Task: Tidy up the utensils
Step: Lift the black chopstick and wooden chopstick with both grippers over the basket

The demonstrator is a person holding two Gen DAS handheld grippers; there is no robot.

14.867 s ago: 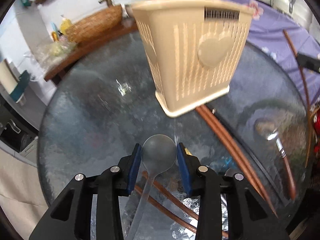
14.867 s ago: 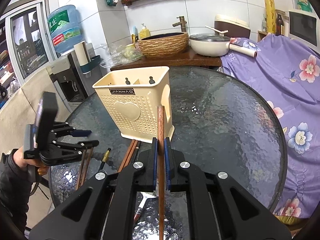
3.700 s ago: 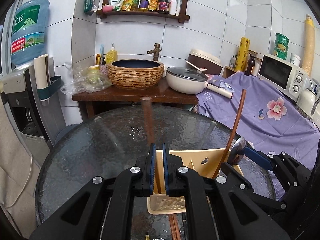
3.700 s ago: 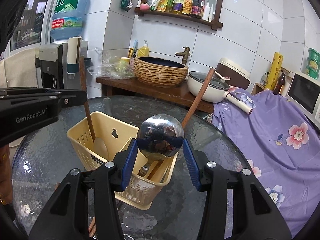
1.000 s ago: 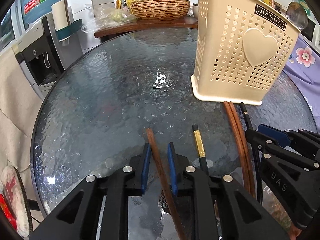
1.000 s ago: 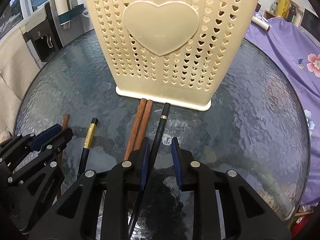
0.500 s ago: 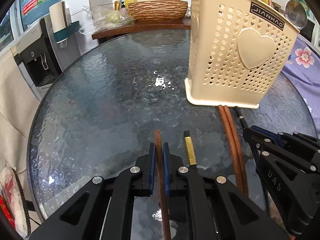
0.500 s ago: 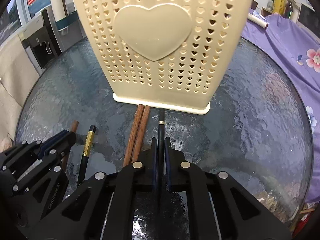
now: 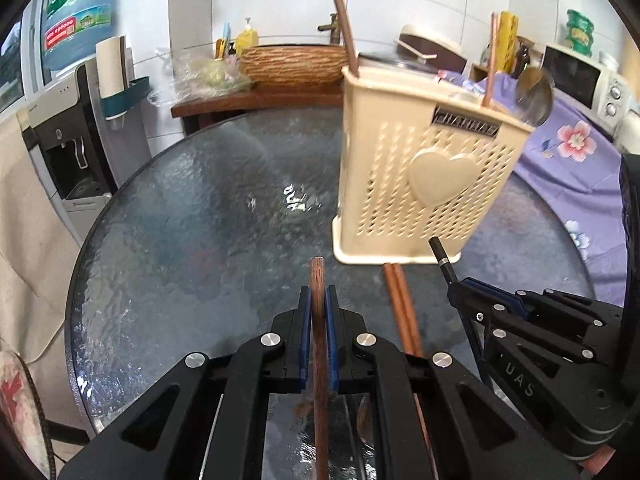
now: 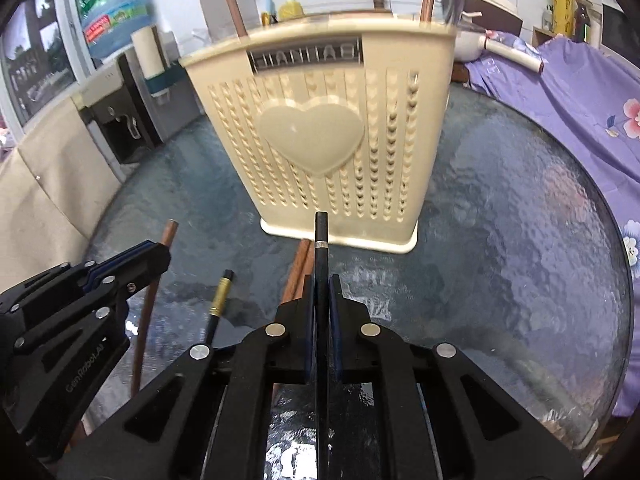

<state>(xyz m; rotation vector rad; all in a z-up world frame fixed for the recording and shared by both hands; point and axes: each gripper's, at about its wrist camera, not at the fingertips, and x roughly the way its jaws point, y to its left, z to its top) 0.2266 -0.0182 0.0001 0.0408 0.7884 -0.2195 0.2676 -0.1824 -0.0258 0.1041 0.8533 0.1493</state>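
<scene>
The left hand-held gripper (image 9: 318, 304), low in the left wrist frame's centre, pinches a brown wooden chopstick (image 9: 318, 280) lengthwise between its blue pads, likely so the rod points at the holder for a tip-first drop. The right hand-held gripper (image 10: 321, 292) likewise clamps a slim black chopstick (image 10: 321, 236) with a silver band, aimed at the cream plastic utensil holder (image 10: 320, 136) filling the frame's upper middle. That holder, perforated with small hearts and embossed with one large heart, stands upright on the rippled glass counter (image 10: 500, 240). A gold-banded black chopstick (image 10: 218, 300) and a wooden pair (image 9: 400, 304) lie flat on the glass near its base.
</scene>
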